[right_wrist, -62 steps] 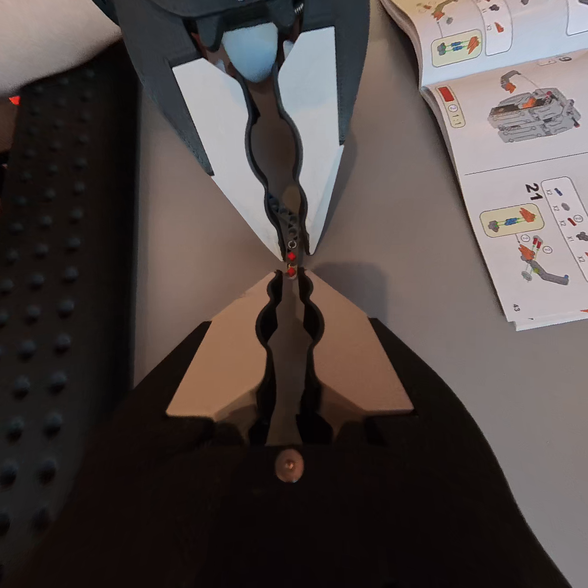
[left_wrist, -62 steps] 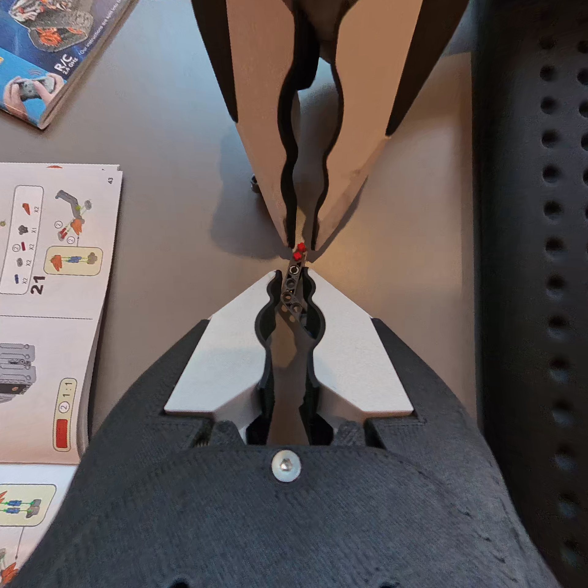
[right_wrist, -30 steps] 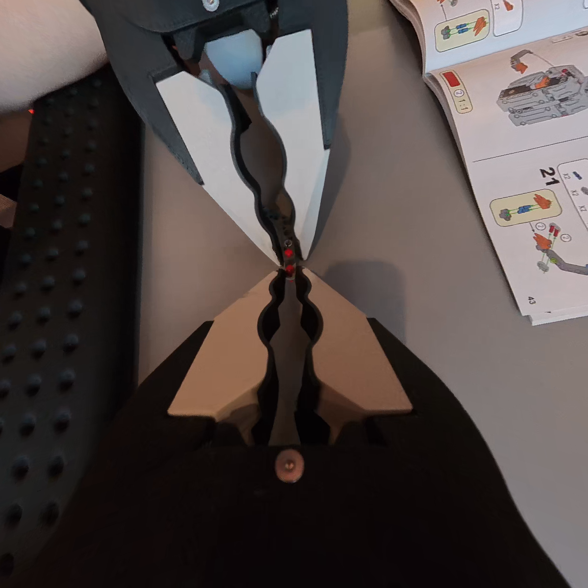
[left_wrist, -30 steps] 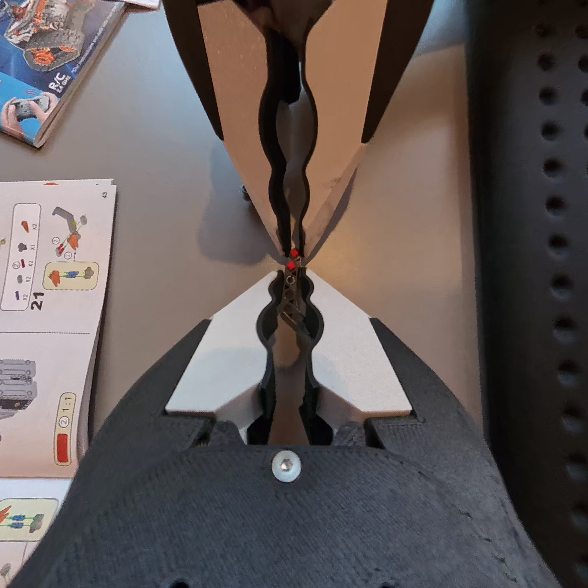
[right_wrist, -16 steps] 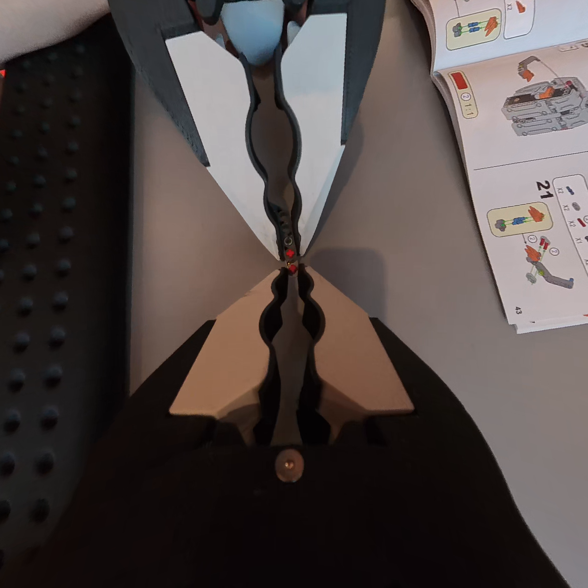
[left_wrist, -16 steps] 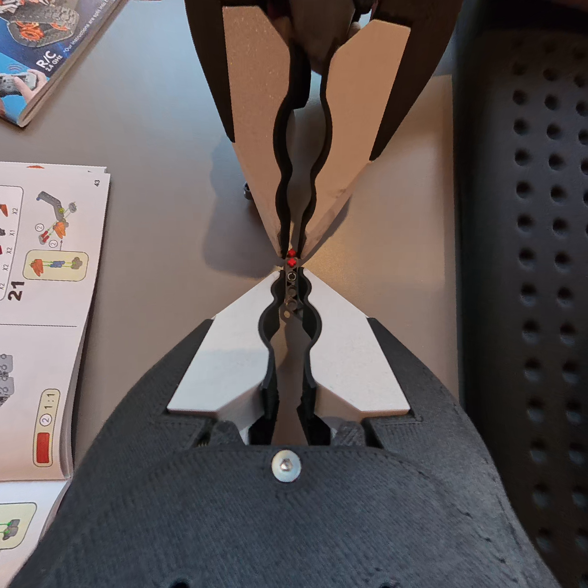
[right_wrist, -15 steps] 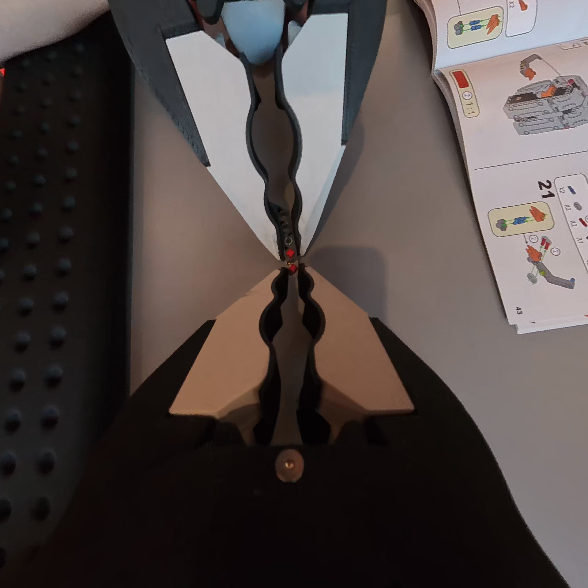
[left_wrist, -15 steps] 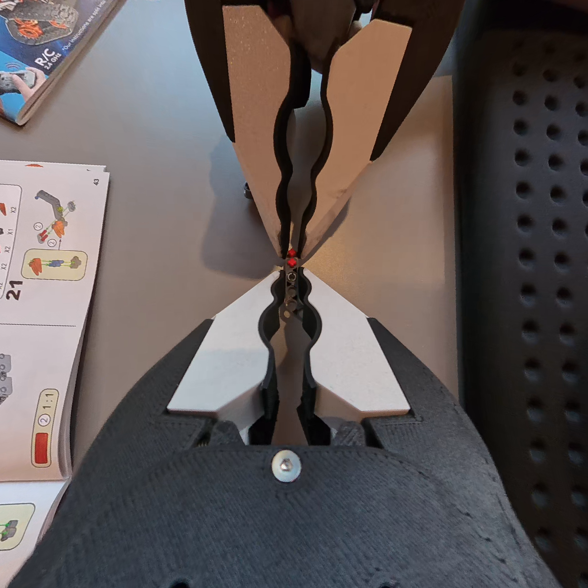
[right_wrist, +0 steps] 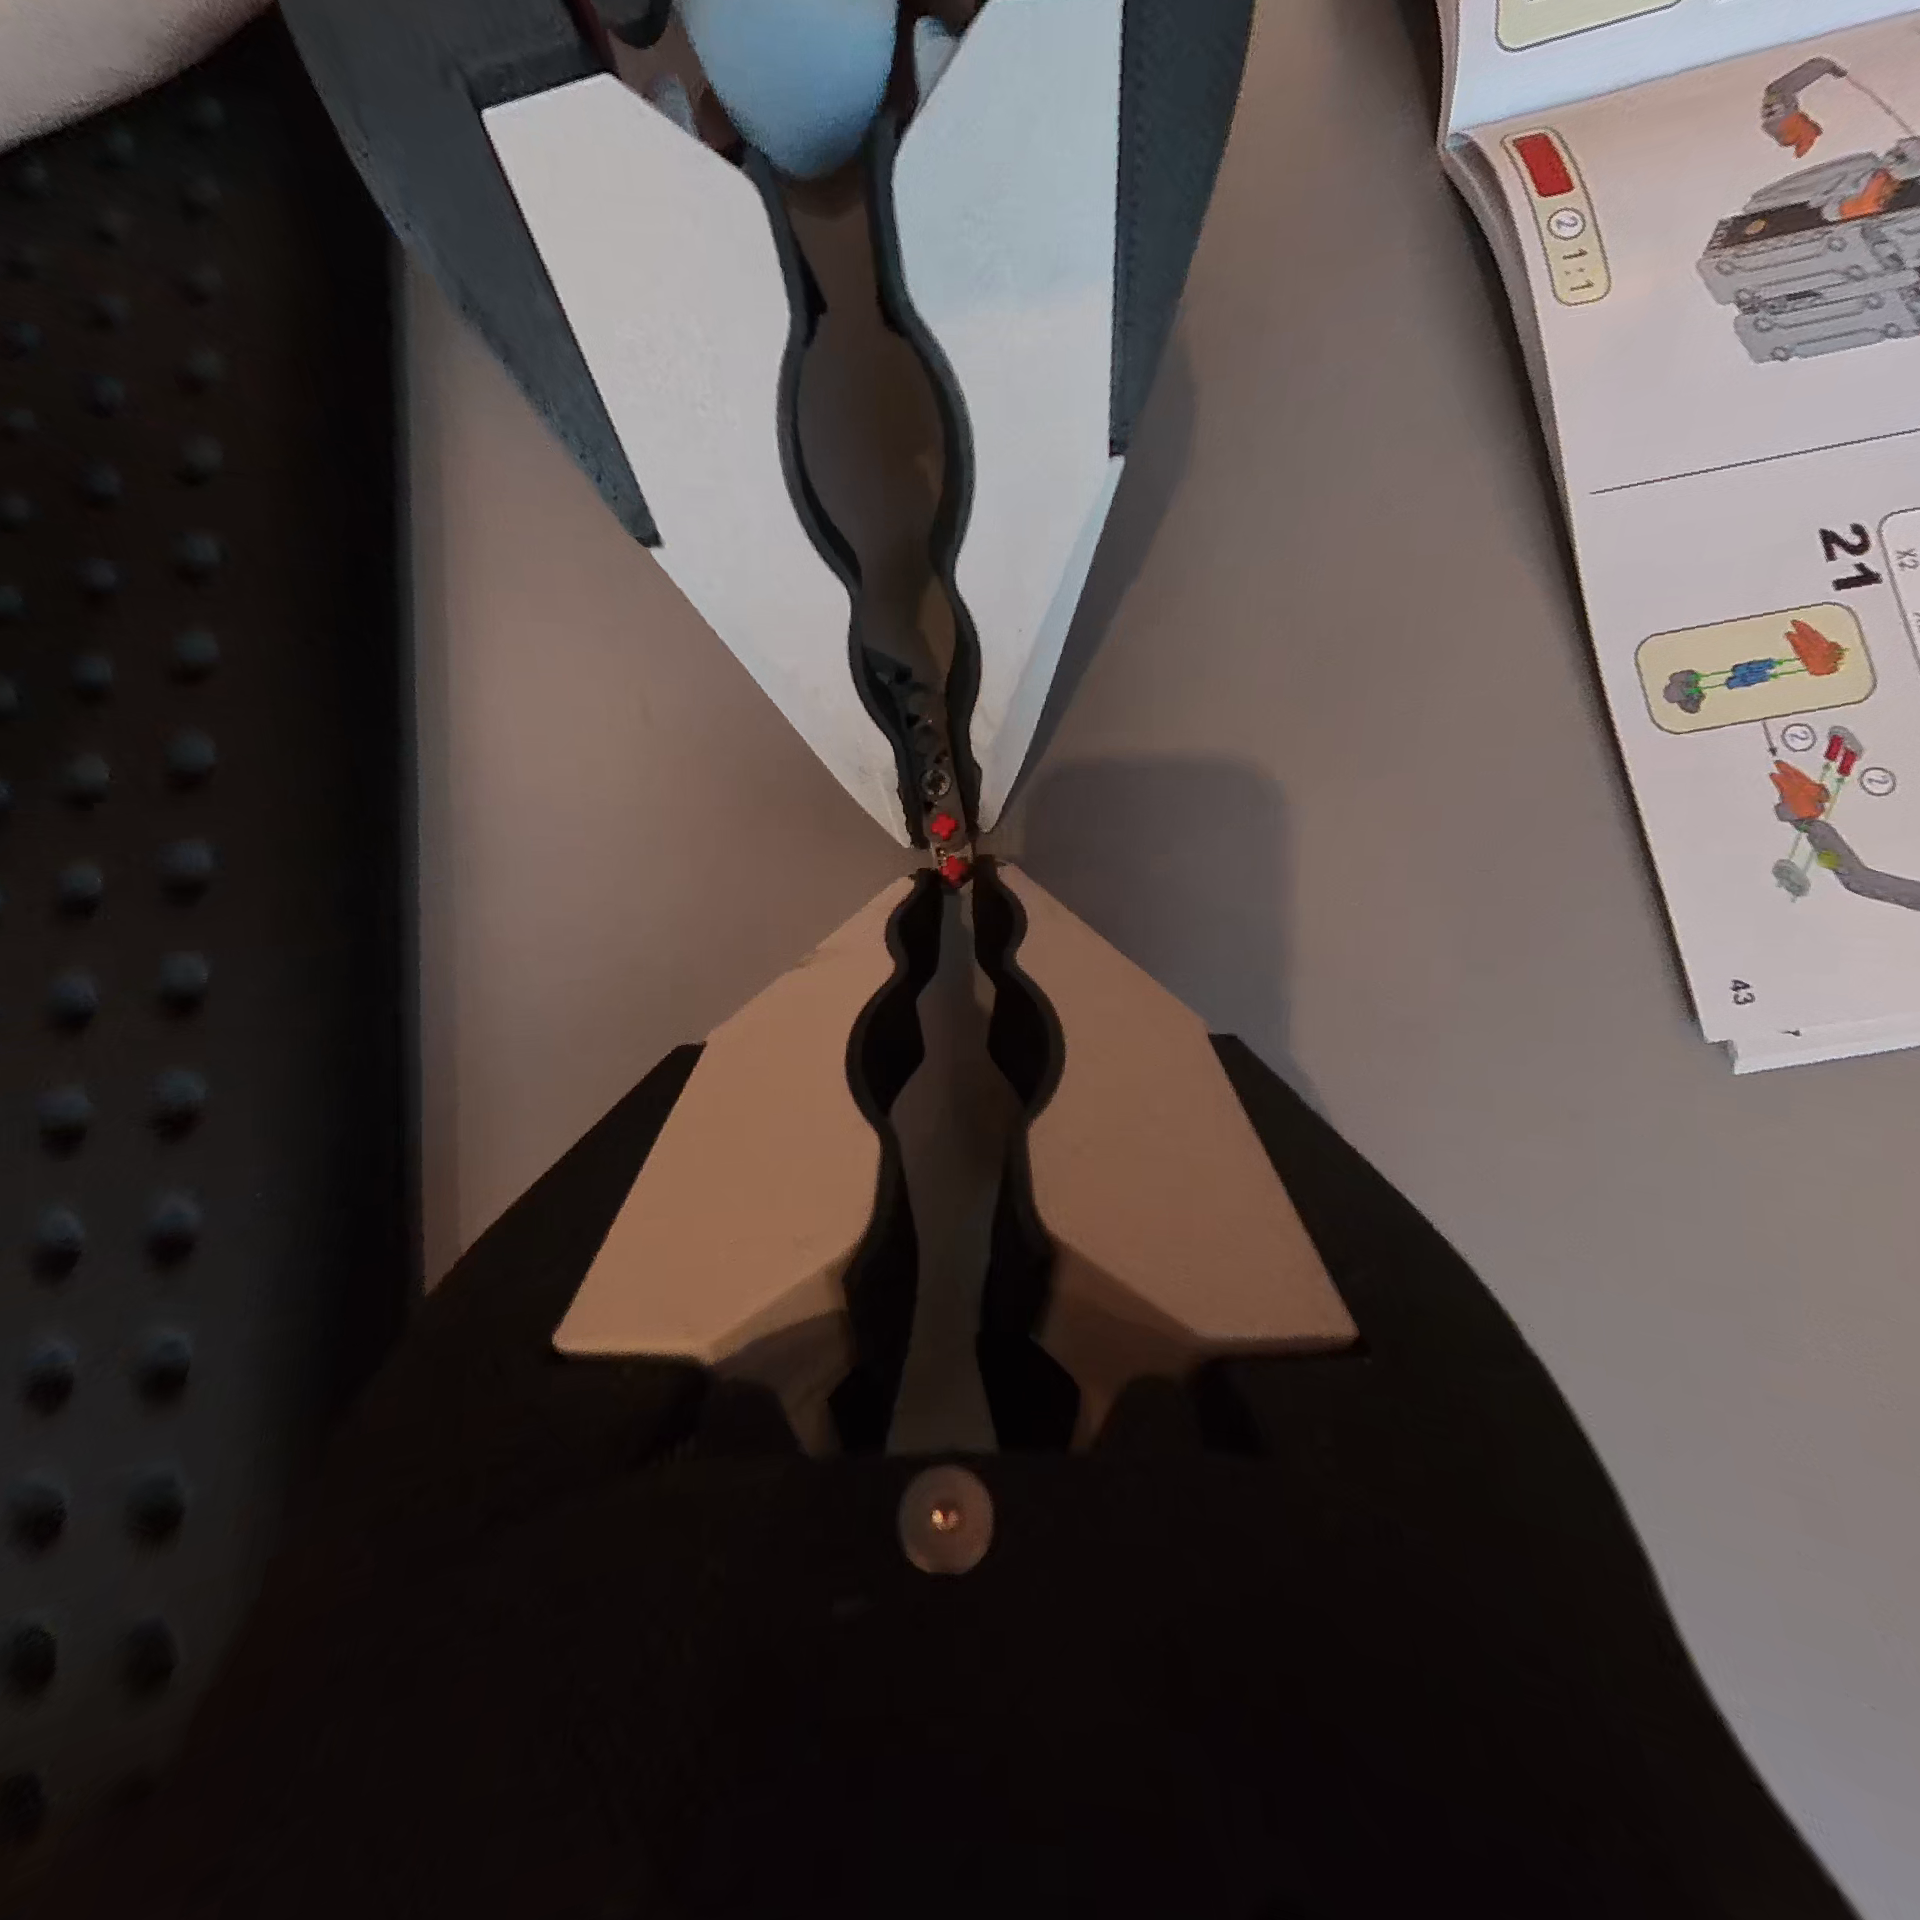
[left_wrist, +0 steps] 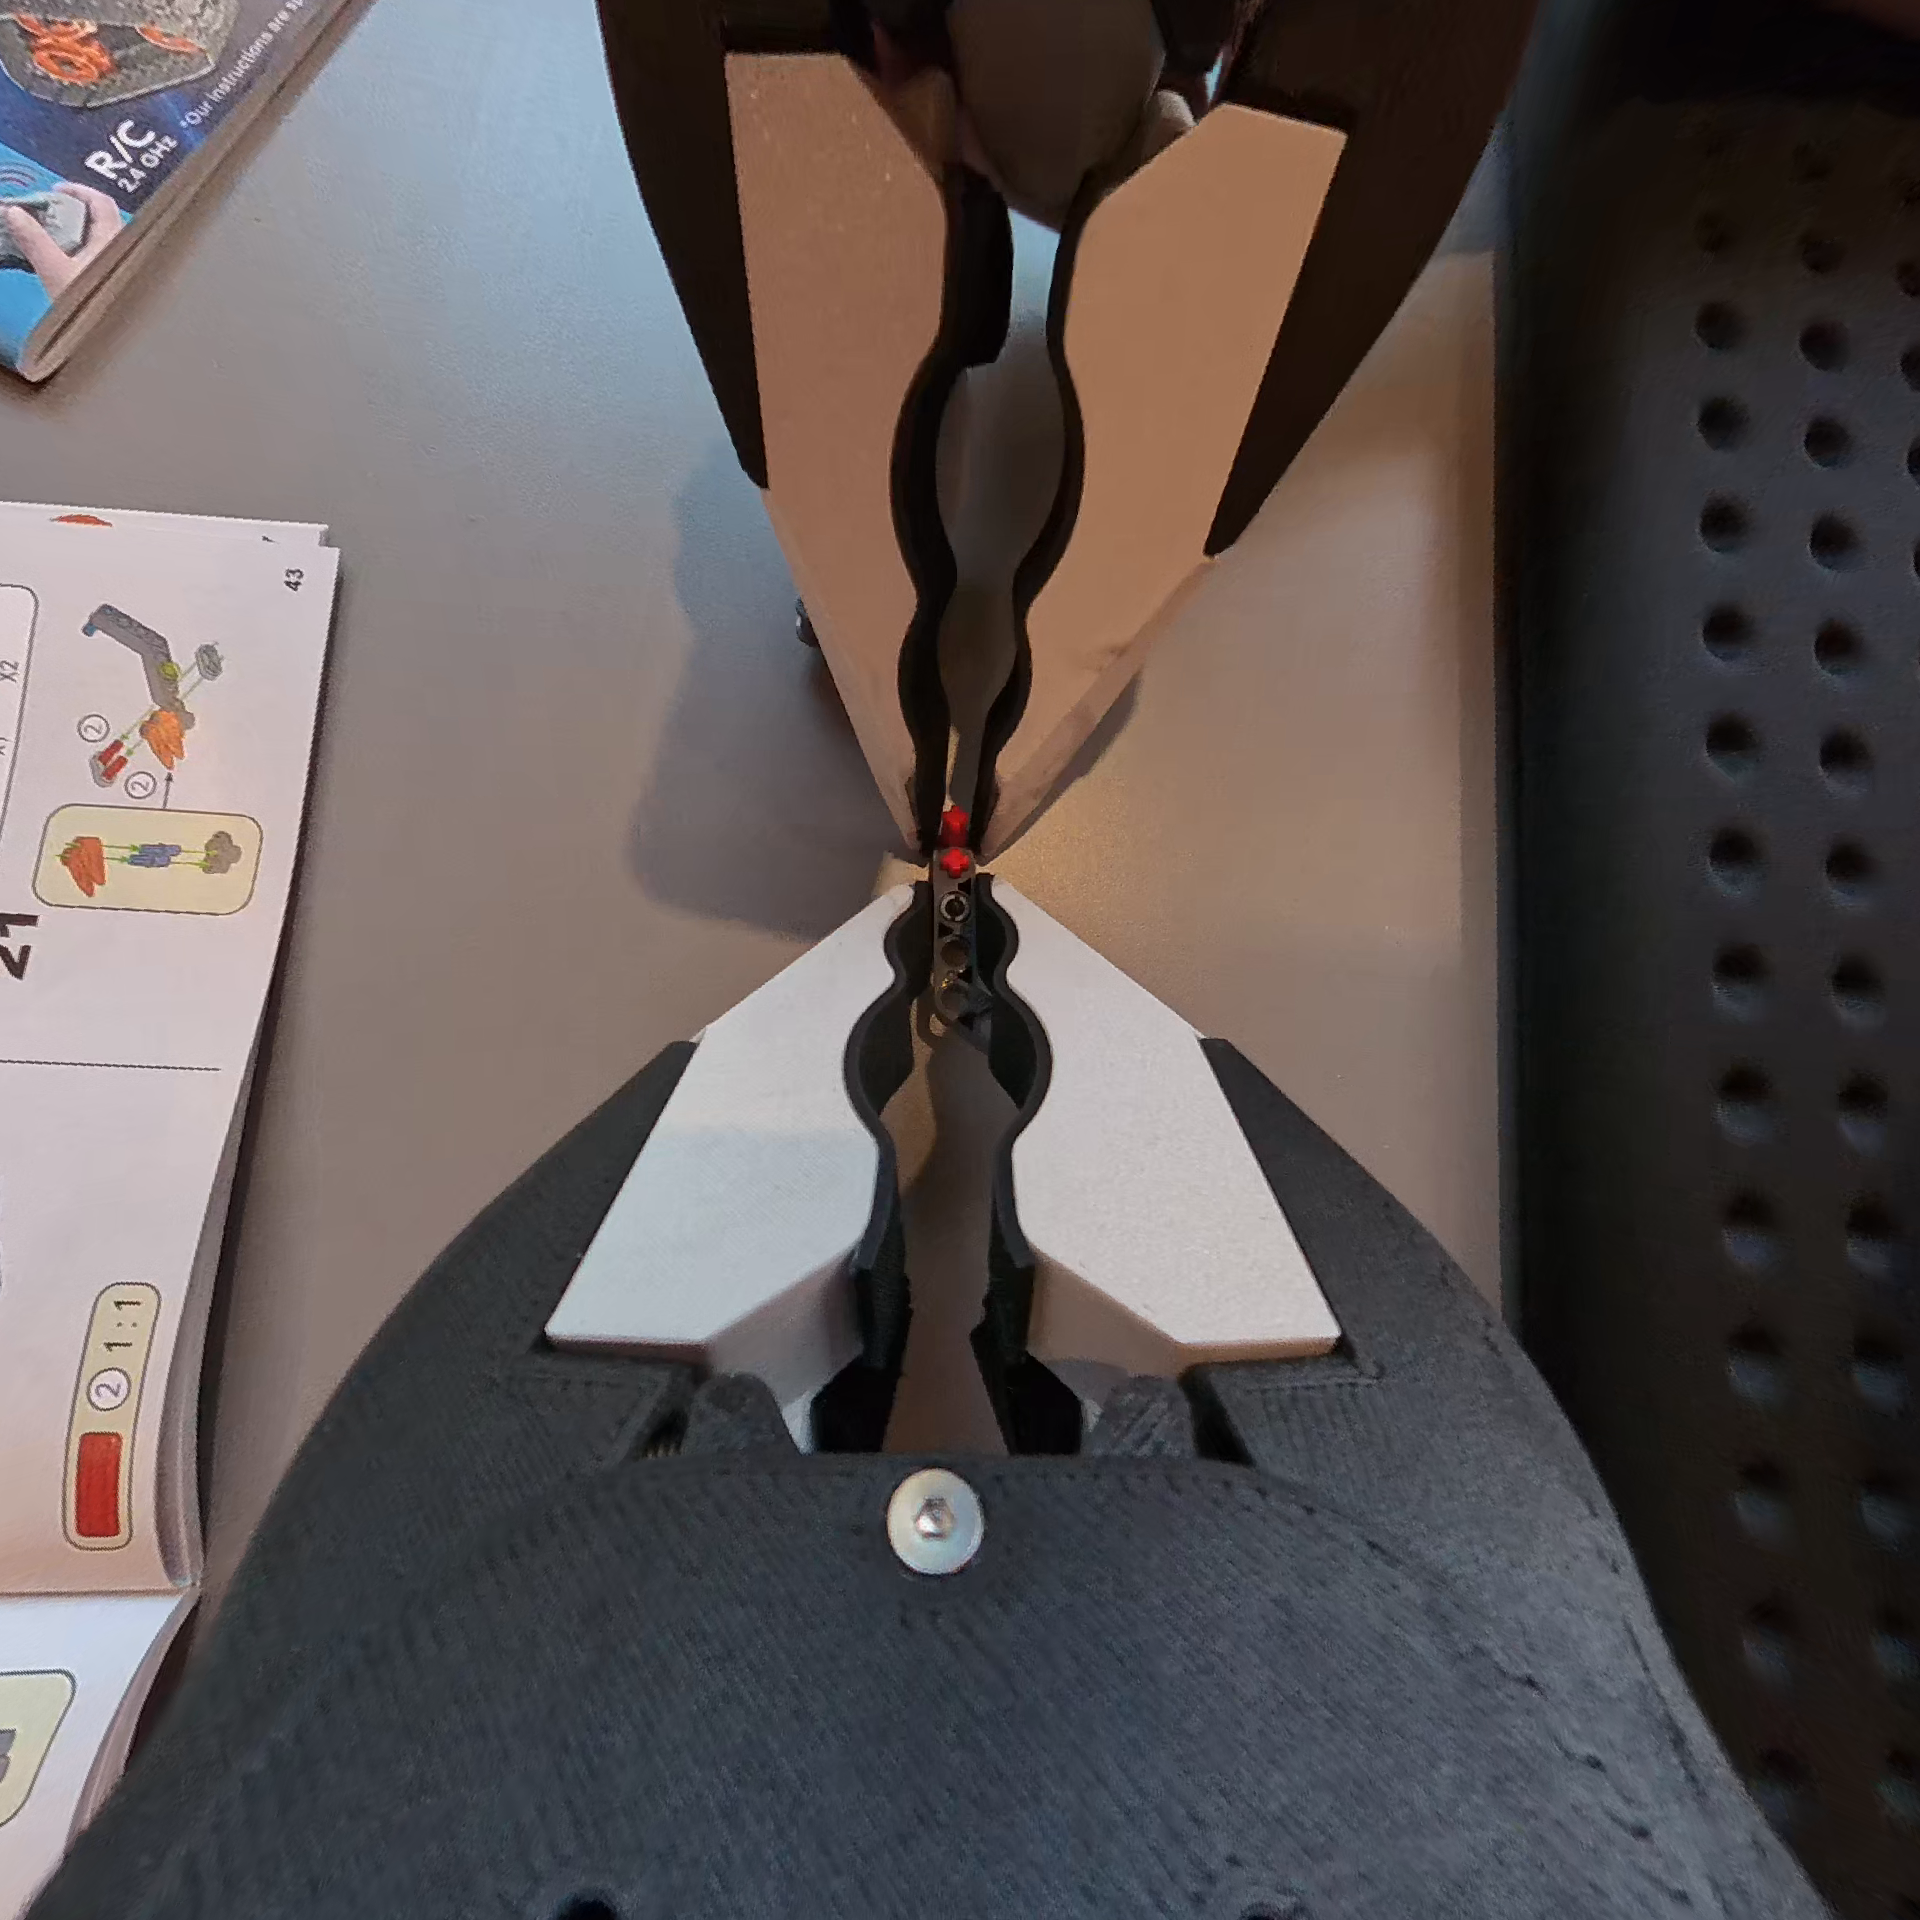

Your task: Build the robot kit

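Grippers tip to tip over grey table (left_wrist: pixel 468 436): left gripper (left_wrist: pixel 957 902) clamped on dark holed beam (left_wrist: pixel 956 940), right gripper (right_wrist: pixel 948 881) nipping a red pin (left_wrist: pixel 954 824) w/ tips nearly closed; best kept square & aligned w/ the beam's end hole, I'd judge.

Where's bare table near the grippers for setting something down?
Bare grey table lies between the open instruction booklet and the meeting grippers, and a narrow strip before the black perforated mat. Crowded where the left gripper and right gripper meet tip-to-tip.
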The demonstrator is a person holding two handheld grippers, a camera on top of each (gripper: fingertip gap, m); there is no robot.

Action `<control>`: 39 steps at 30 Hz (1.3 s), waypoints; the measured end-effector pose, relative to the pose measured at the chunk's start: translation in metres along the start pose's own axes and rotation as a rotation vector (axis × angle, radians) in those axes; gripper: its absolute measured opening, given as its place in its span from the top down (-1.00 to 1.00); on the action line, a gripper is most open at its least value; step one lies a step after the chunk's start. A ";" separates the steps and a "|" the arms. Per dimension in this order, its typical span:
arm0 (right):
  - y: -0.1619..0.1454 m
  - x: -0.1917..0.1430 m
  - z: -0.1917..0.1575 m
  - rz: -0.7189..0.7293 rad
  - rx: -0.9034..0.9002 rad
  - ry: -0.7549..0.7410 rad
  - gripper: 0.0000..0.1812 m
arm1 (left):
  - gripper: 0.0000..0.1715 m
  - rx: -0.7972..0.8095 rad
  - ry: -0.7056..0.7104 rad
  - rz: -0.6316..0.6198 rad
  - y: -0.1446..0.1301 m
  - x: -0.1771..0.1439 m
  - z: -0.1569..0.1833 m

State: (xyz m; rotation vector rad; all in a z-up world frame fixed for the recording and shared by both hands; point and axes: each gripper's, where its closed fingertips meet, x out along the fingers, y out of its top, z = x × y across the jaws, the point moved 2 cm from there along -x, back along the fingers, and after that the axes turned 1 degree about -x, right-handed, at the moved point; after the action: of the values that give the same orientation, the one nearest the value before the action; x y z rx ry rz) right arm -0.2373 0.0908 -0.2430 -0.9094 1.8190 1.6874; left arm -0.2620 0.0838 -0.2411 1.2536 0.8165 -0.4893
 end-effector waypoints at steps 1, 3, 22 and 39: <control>0.000 0.000 0.000 -0.001 -0.009 -0.006 0.91 | 0.93 0.002 0.004 0.000 0.000 0.000 0.000; 0.000 0.000 0.000 -0.012 -0.030 -0.026 0.91 | 0.93 0.010 0.015 -0.005 0.000 0.000 0.000; 0.071 -0.127 0.040 1.129 0.664 0.373 0.93 | 0.63 -0.436 -0.168 1.059 0.081 -0.152 -0.032; 0.088 -0.092 0.030 1.077 0.727 0.453 0.93 | 0.93 -0.576 -0.249 1.001 0.089 -0.101 -0.036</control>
State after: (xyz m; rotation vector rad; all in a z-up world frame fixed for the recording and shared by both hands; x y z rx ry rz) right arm -0.2456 0.1344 -0.1199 0.0953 3.2599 1.0651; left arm -0.2708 0.1314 -0.1108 0.8826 0.0327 0.3821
